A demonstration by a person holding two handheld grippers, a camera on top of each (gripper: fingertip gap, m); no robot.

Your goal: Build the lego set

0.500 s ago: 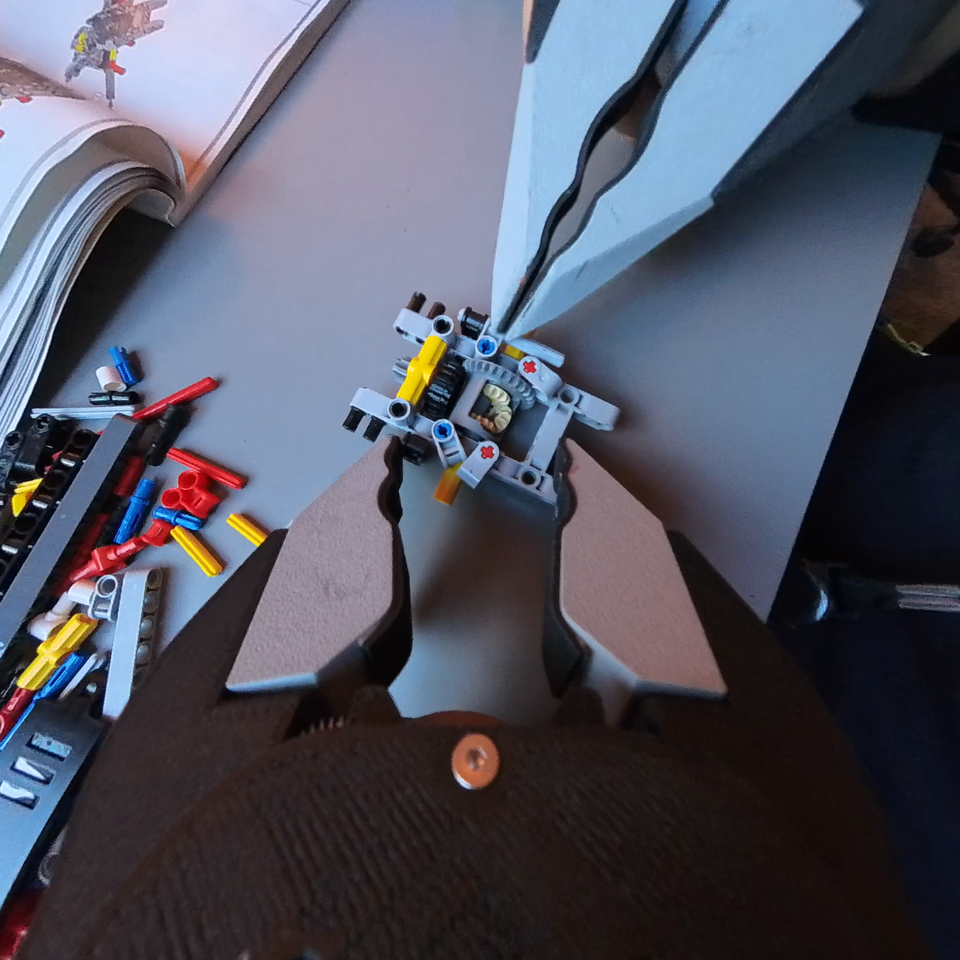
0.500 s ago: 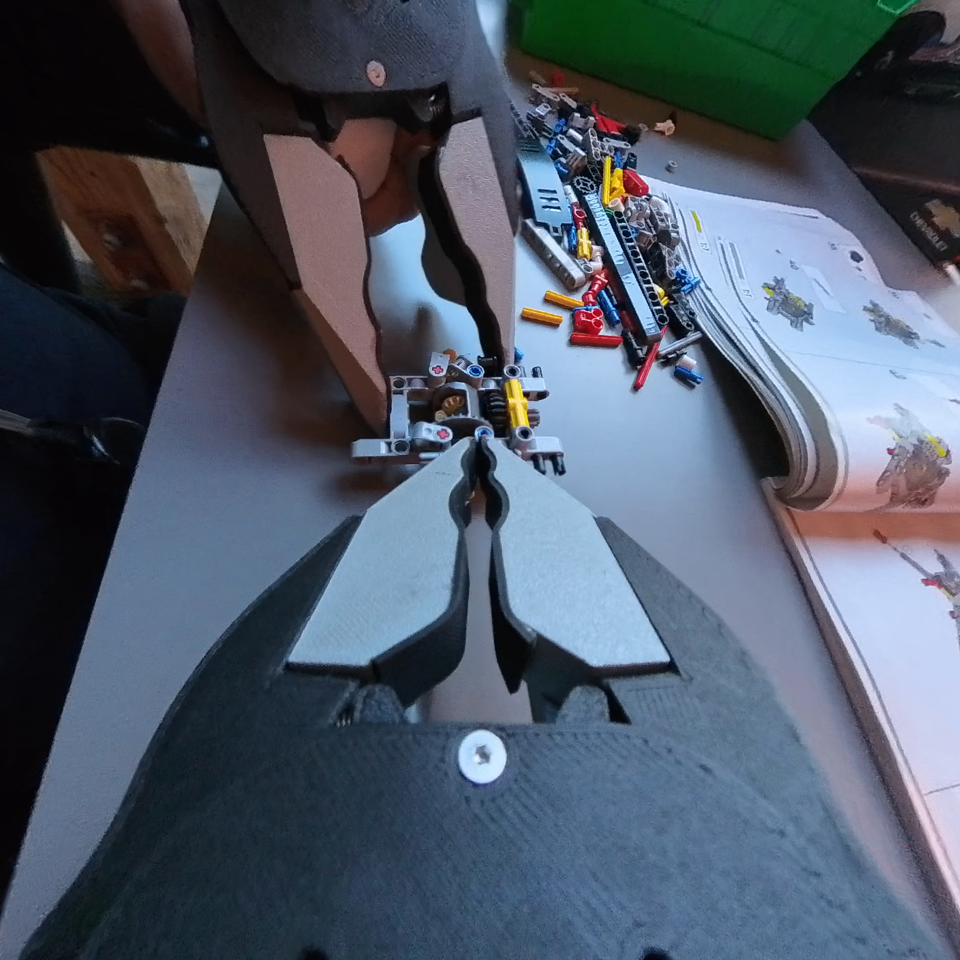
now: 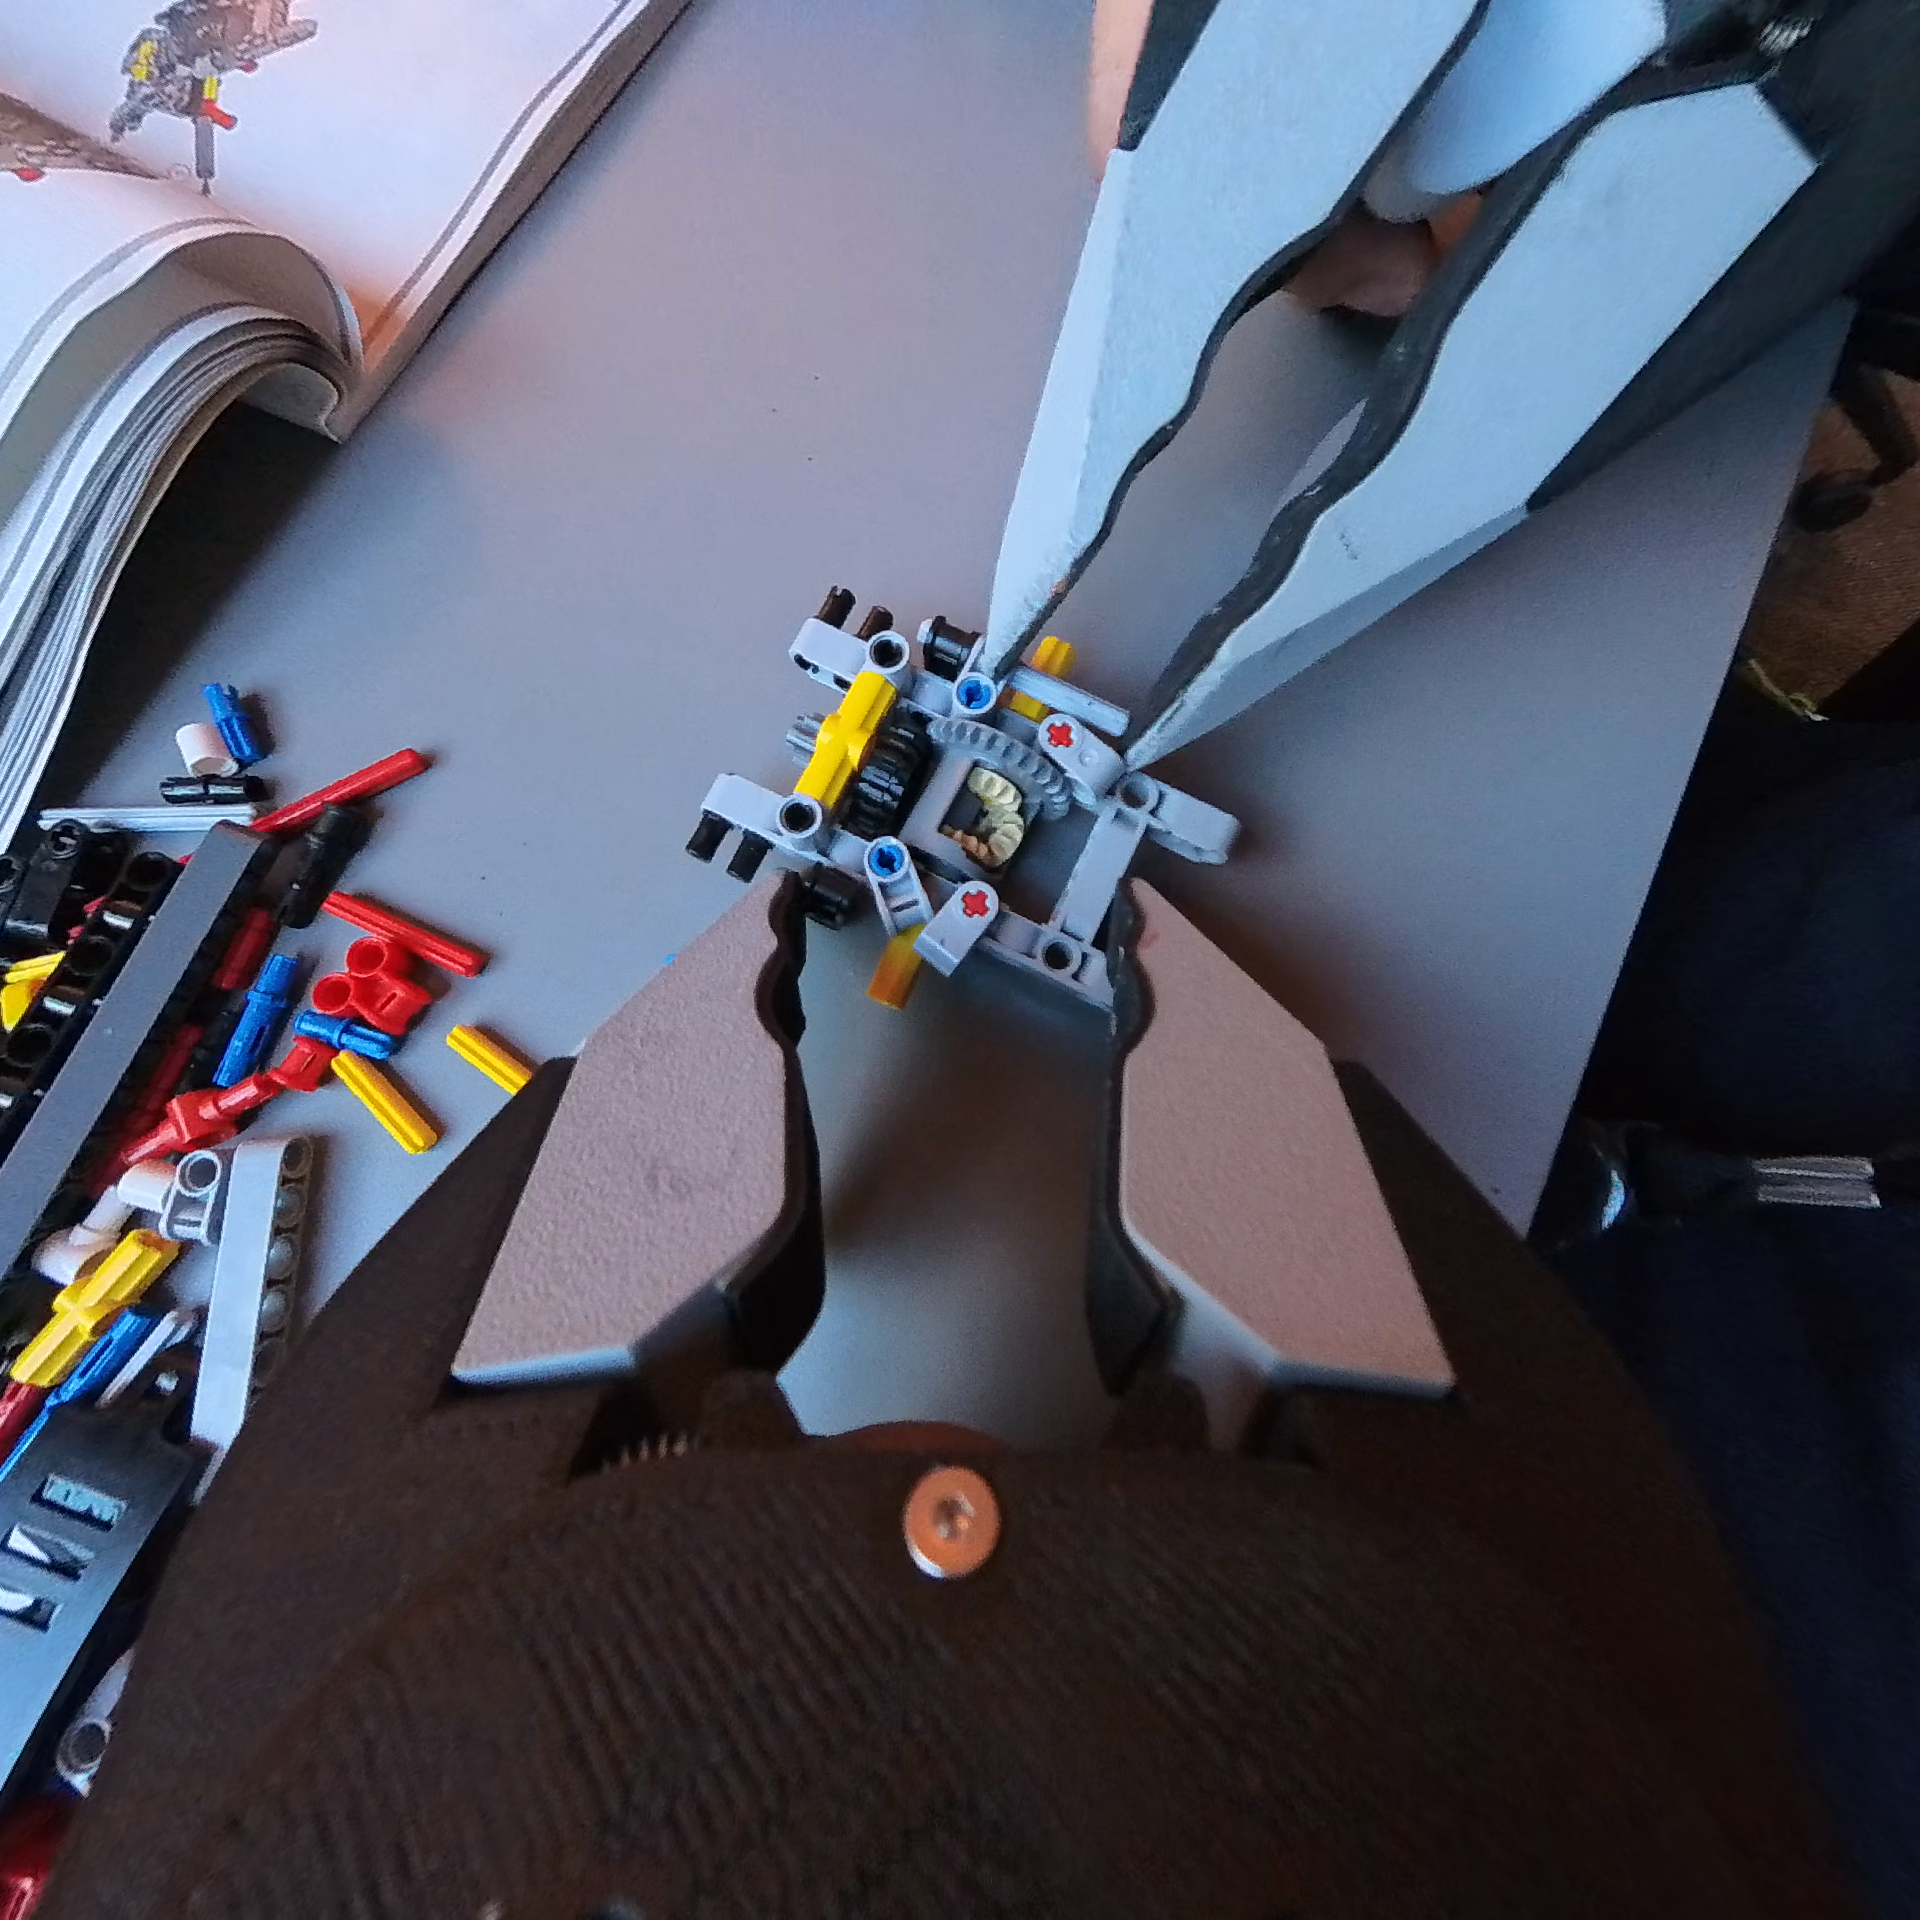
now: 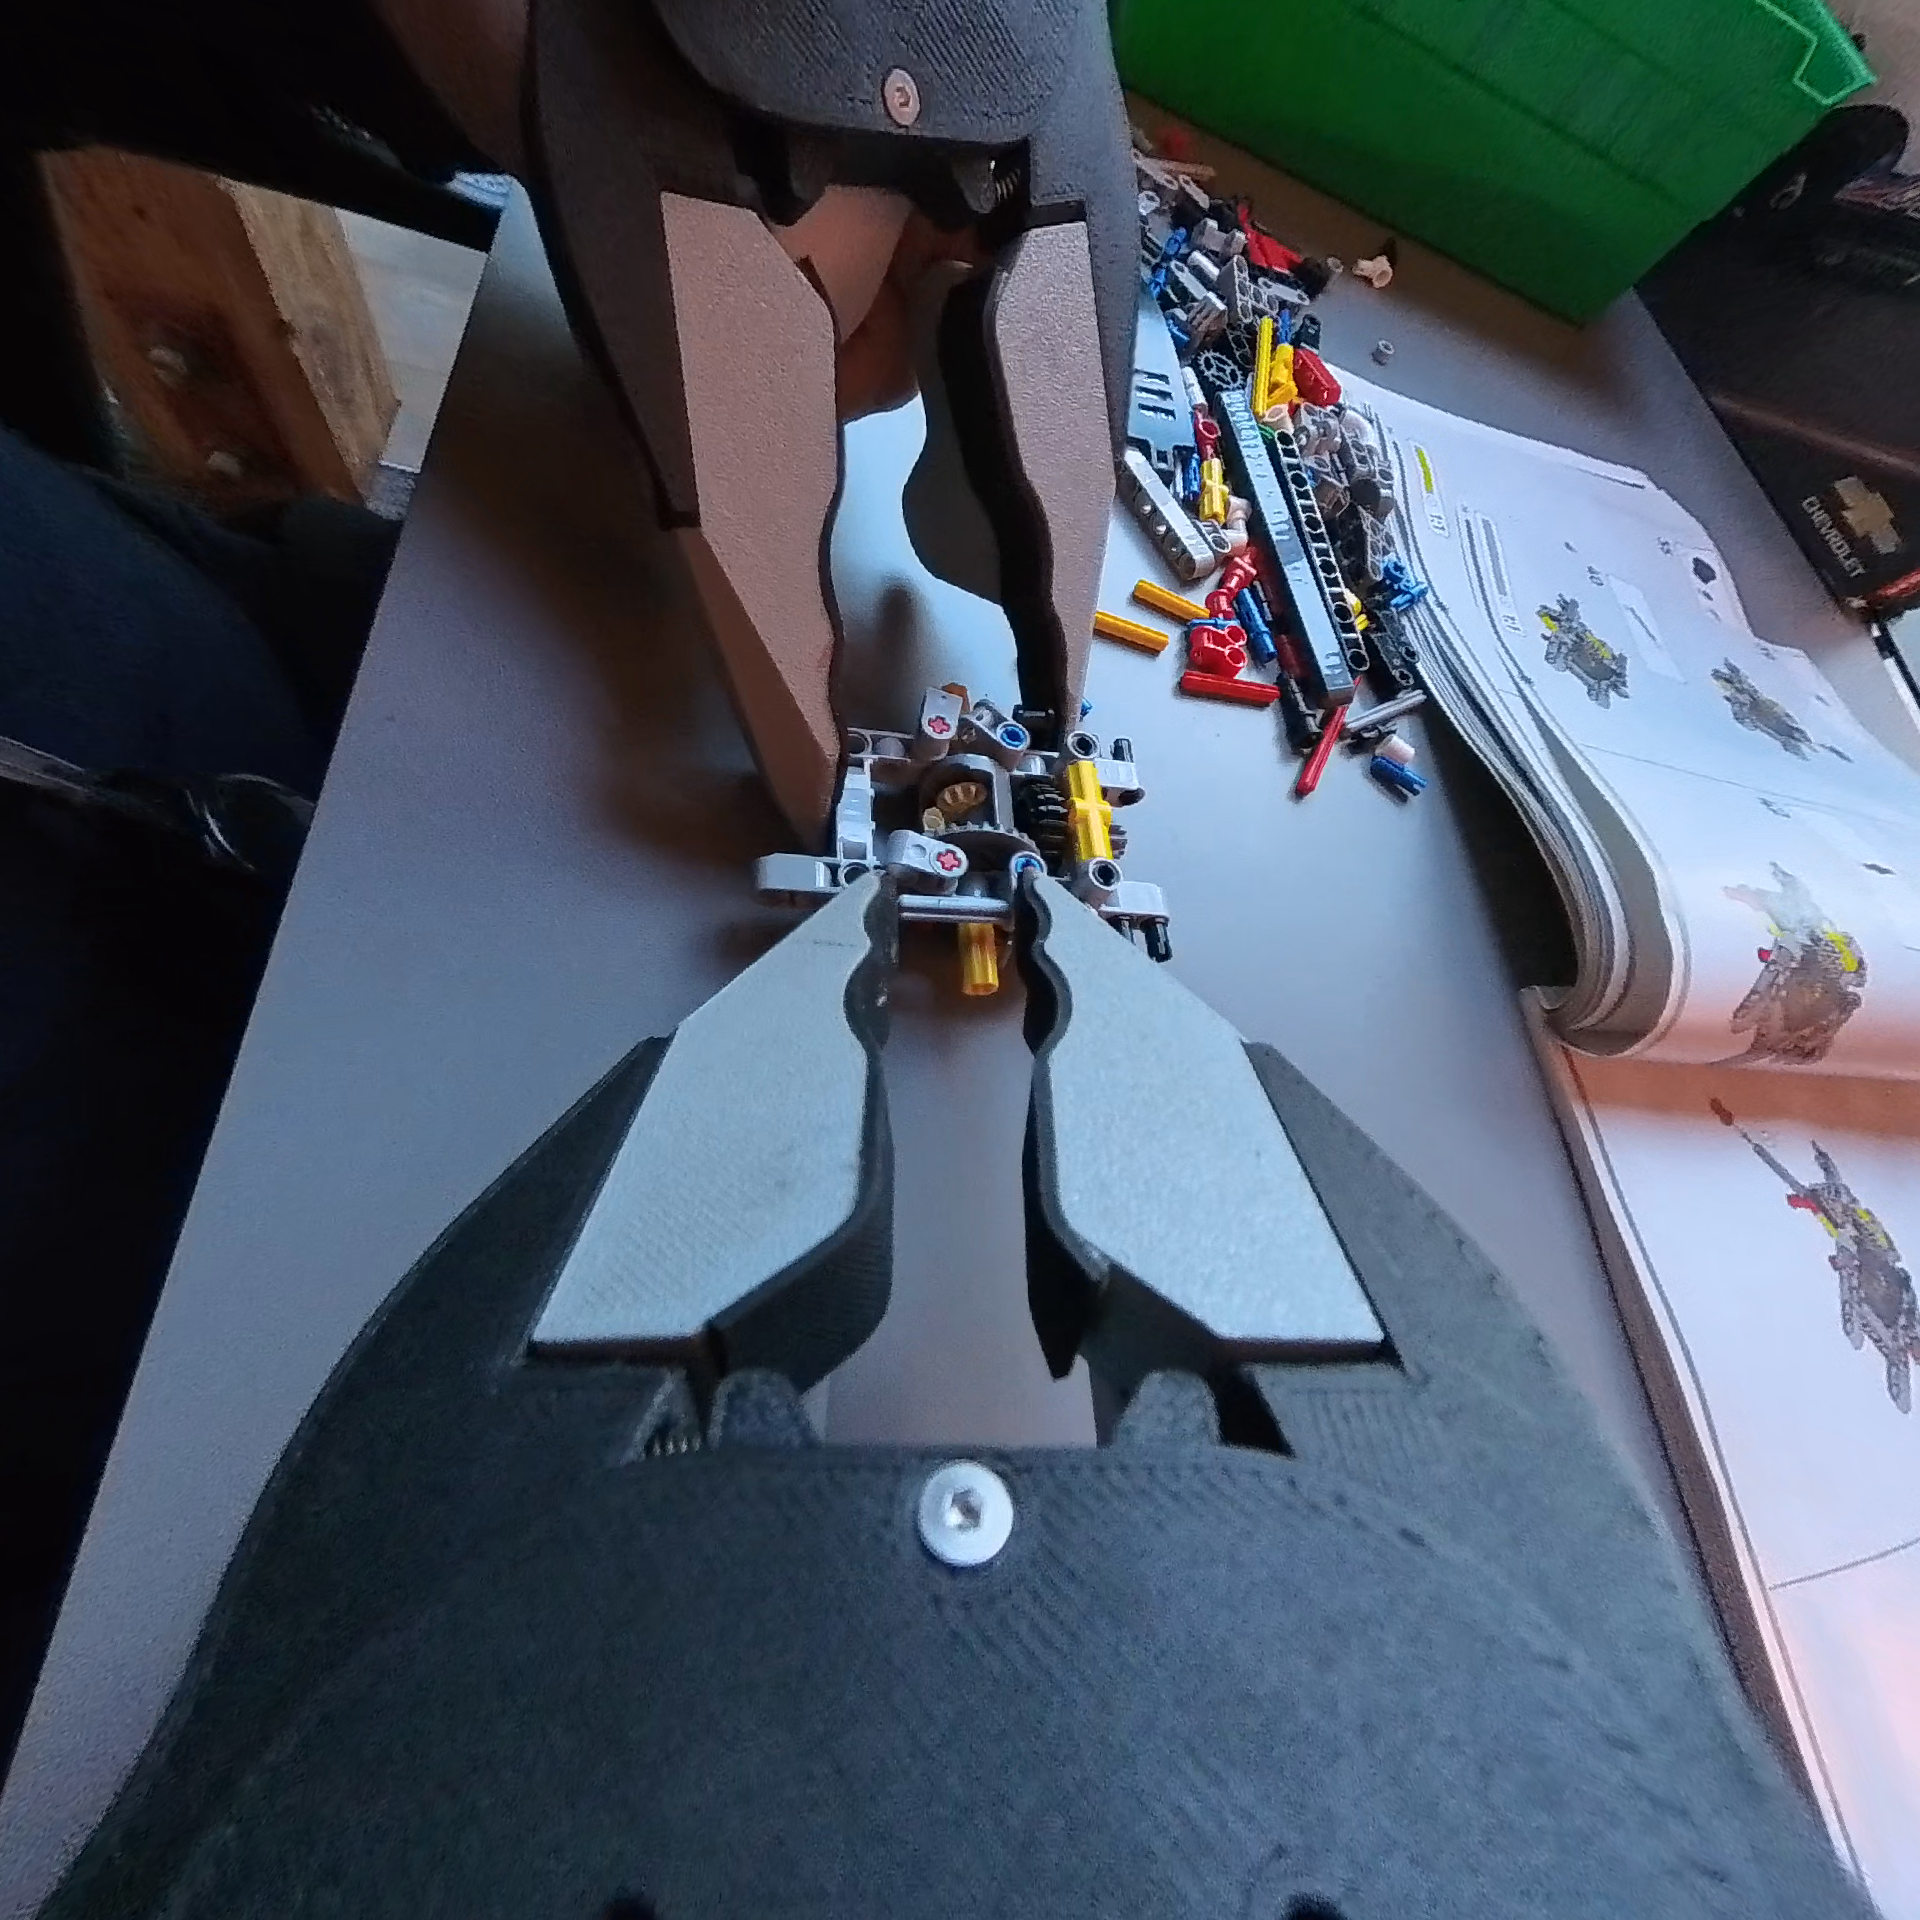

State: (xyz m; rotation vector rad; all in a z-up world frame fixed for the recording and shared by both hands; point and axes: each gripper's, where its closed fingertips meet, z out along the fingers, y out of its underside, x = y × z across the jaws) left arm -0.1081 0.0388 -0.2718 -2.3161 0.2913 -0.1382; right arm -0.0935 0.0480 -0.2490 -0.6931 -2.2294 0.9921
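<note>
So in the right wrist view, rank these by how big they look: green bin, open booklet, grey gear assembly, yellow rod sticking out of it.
1. Open booklet
2. Green bin, partly cropped
3. Grey gear assembly
4. Yellow rod

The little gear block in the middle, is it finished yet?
Not yet, it seems. Built: the gear block has its grey frame, gears and yellow cross piece joined. In hand: the left tongs grip its near edge, while the right tongs straddle a thin grey rod on it. Left: many loose pieces lie beside the open booklet.
</note>
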